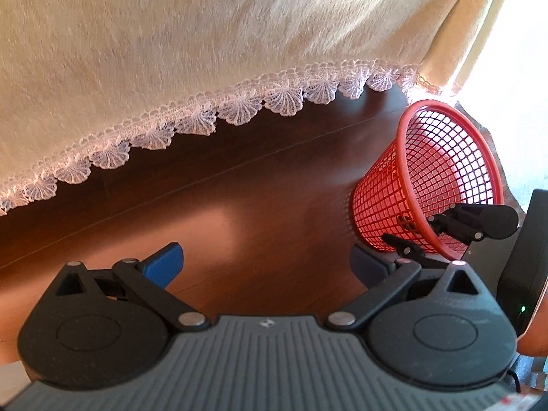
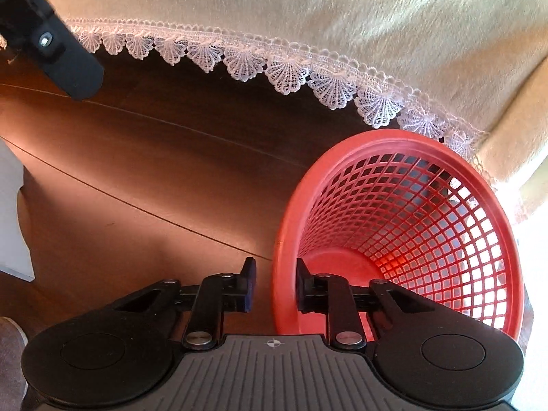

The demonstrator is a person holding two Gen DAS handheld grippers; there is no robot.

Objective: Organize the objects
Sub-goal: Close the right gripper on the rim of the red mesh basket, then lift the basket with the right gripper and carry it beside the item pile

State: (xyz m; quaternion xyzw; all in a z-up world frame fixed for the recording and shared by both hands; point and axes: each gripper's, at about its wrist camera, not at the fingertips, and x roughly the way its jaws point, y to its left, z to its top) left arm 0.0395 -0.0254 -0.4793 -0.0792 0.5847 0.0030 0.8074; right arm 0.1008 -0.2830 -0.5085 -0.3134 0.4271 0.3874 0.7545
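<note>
A red mesh basket (image 2: 411, 226) stands empty on the brown wooden floor (image 2: 154, 178), close to the lace hem of a cream cloth. My right gripper (image 2: 276, 284) straddles the basket's near rim, one finger outside and one inside. The jaws are narrow, and a thin gap still shows between the outer pad (image 2: 251, 282) and the rim. In the left wrist view the basket (image 1: 424, 171) is at the right, with the right gripper (image 1: 423, 231) on its rim. My left gripper (image 1: 267, 267) hangs open over bare floor beside the basket, with nothing between its blue pads.
The cream cloth (image 1: 222, 34) with a white lace edge (image 2: 287, 72) hangs down behind the basket. A white object (image 2: 13, 222) sits at the far left of the right wrist view. Part of the left gripper (image 2: 51, 44) shows at its upper left. Bright light falls at the right.
</note>
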